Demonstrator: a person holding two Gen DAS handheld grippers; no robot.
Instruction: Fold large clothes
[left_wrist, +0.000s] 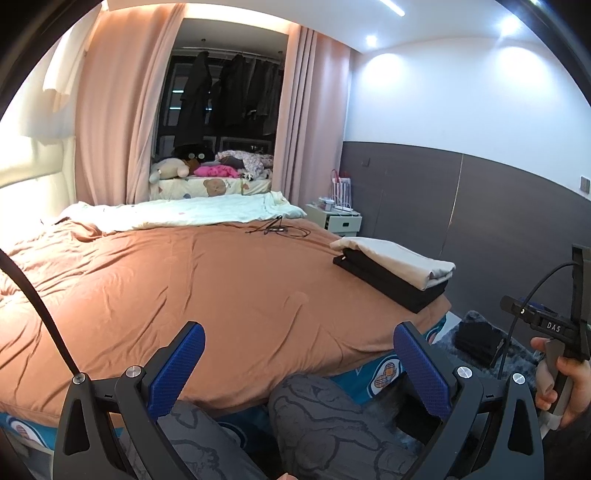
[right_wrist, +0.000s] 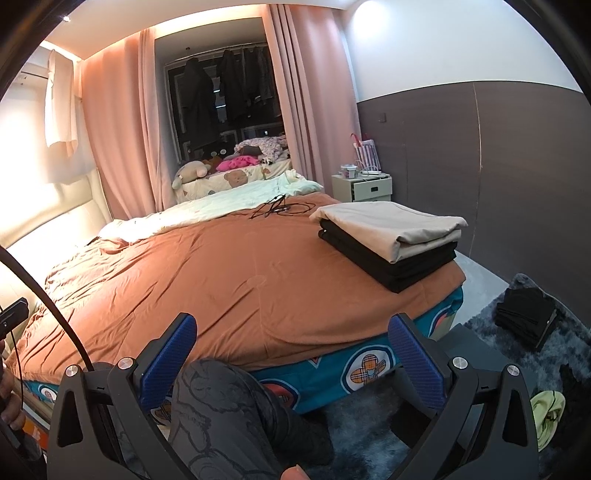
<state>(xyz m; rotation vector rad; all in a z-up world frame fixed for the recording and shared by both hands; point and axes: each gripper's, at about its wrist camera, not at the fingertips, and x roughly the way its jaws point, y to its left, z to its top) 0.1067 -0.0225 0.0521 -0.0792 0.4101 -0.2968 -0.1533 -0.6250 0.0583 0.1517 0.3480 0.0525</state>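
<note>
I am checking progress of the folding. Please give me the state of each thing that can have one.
left gripper: open, holds nothing
right gripper: open, holds nothing
beige garment: folded, on top of the stack
black garment: folded, under the beige one, at the bed corner
orange duvet: spread, wrinkled
pink curtains: drawn apart
nightstand drawer: slightly open
black clothes on rug: folded pile

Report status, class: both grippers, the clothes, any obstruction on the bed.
Left gripper open, empty. Right gripper open, empty. Folded stack on bed corner, beige on black; more dark clothes on rug. Black cable lying on orange cover.
</note>
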